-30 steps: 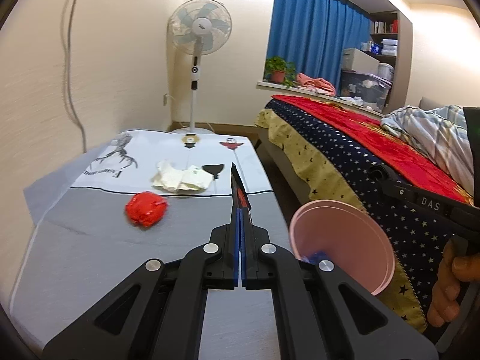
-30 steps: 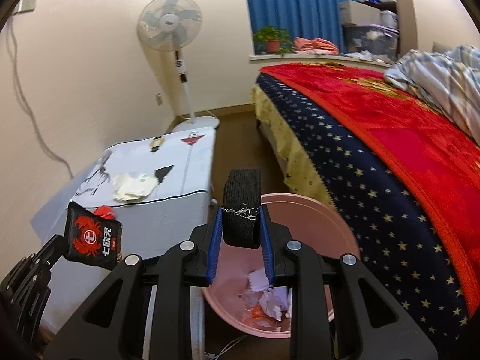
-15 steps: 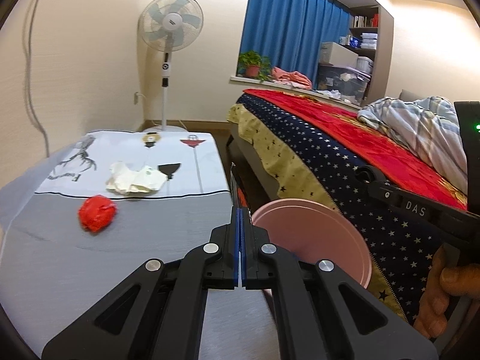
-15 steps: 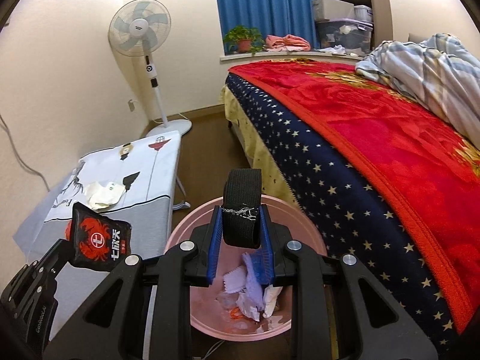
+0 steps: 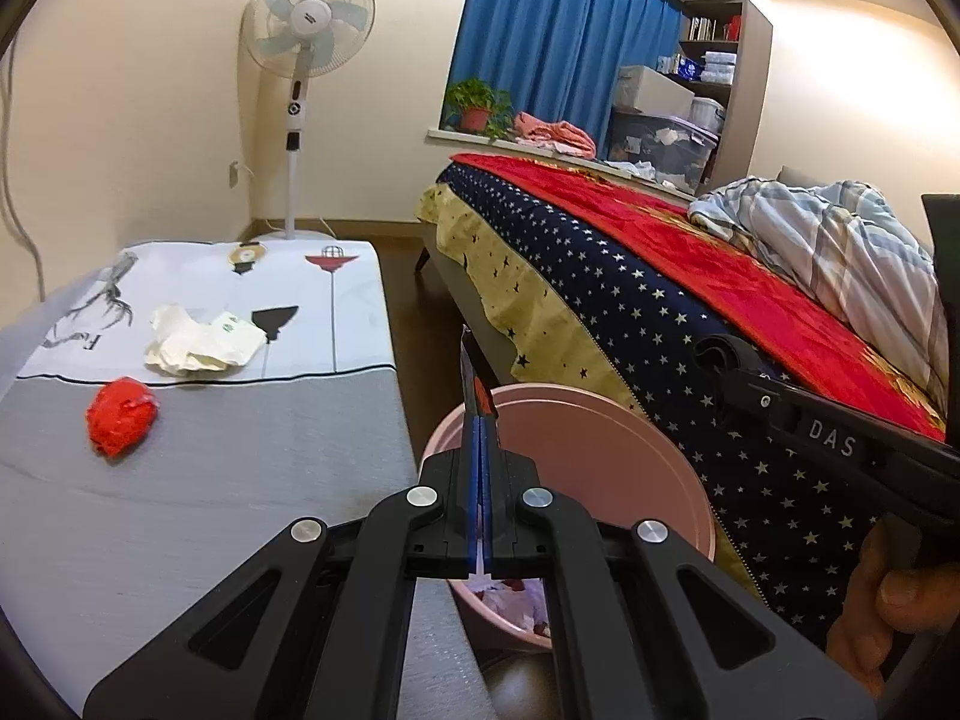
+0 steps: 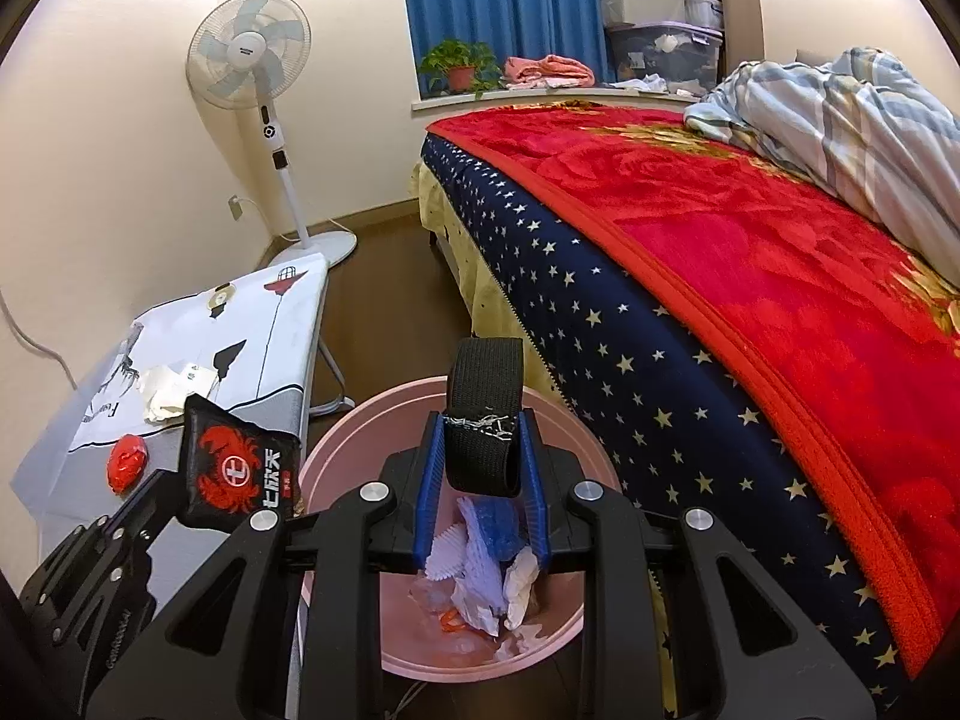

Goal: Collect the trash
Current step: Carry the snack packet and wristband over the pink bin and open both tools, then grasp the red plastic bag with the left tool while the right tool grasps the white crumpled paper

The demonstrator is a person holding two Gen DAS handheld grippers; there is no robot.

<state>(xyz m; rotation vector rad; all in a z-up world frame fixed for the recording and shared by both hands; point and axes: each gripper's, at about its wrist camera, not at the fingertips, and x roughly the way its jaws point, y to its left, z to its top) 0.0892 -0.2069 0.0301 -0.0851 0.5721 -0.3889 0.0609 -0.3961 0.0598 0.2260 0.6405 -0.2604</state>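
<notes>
My left gripper [image 5: 478, 414] is shut on a black snack wrapper with a red crab print [image 6: 240, 468]; seen edge-on in the left wrist view [image 5: 475, 387], it hangs at the left rim of the pink trash bin [image 5: 606, 456]. My right gripper [image 6: 483, 450] is shut on a black elastic strap [image 6: 485, 414] and holds it over the pink bin [image 6: 342, 450], which has crumpled paper and plastic inside. A red crumpled ball [image 5: 122, 415] and a crumpled white paper [image 5: 198, 345] lie on the low table [image 5: 210, 468].
A bed with a red blanket and star-print cover [image 5: 690, 300] runs along the right of the bin. A standing fan [image 5: 306, 18] is at the far wall. A narrow strip of dark floor separates table and bed.
Both grippers have moved right, away from the table. The wrapper now sits at the bin's rim, and the bin lies more directly under the right gripper.
</notes>
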